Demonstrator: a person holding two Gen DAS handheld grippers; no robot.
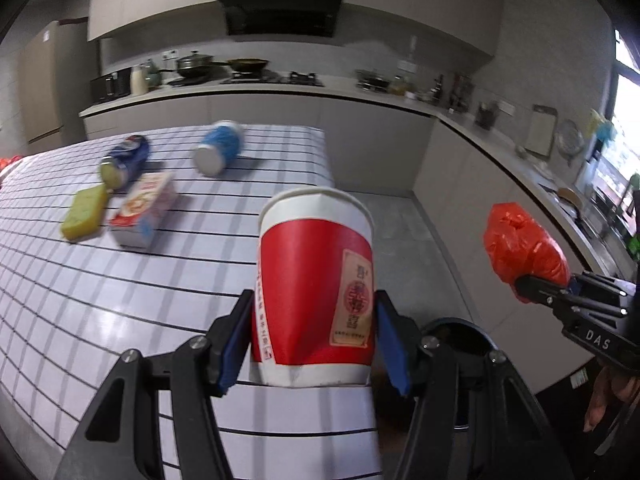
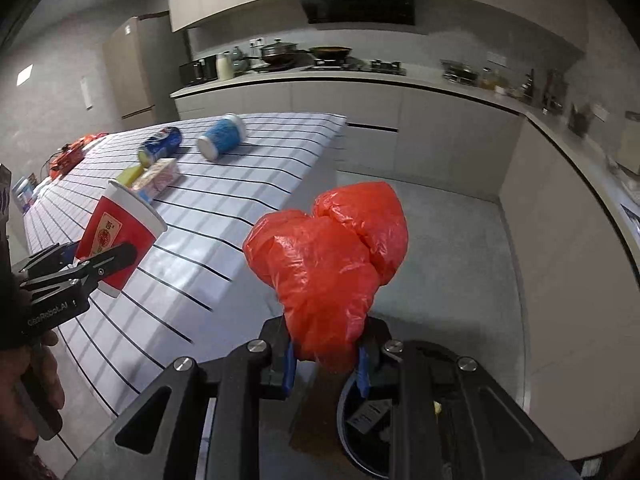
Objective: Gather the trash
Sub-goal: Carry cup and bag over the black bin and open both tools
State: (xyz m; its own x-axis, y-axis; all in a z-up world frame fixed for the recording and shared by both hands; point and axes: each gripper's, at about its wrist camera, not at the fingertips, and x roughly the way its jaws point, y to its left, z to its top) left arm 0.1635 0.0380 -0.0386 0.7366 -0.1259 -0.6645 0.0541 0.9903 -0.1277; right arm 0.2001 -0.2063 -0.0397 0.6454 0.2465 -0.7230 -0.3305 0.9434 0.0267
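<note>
The left claw (image 1: 314, 336) squeezes a red paper cup (image 1: 316, 280) over the checked tabletop (image 1: 80, 280) edge. The right claw (image 2: 326, 364) grips a crumpled orange plastic bag (image 2: 324, 256) (above open floor, beside a dark bin (image 2: 360, 420)).

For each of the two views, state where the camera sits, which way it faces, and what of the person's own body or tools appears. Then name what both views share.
Left wrist: sits behind the left gripper, looking down over the red paper cup it clamps toward the checked table; the right gripper and fingers show at right.
Right wrist: sits behind the right gripper, which clamps a red plastic bag above a dark bin; the left gripper shows at left.
Shared: cup, bag, table, blue cup, kitchen counter.
</note>
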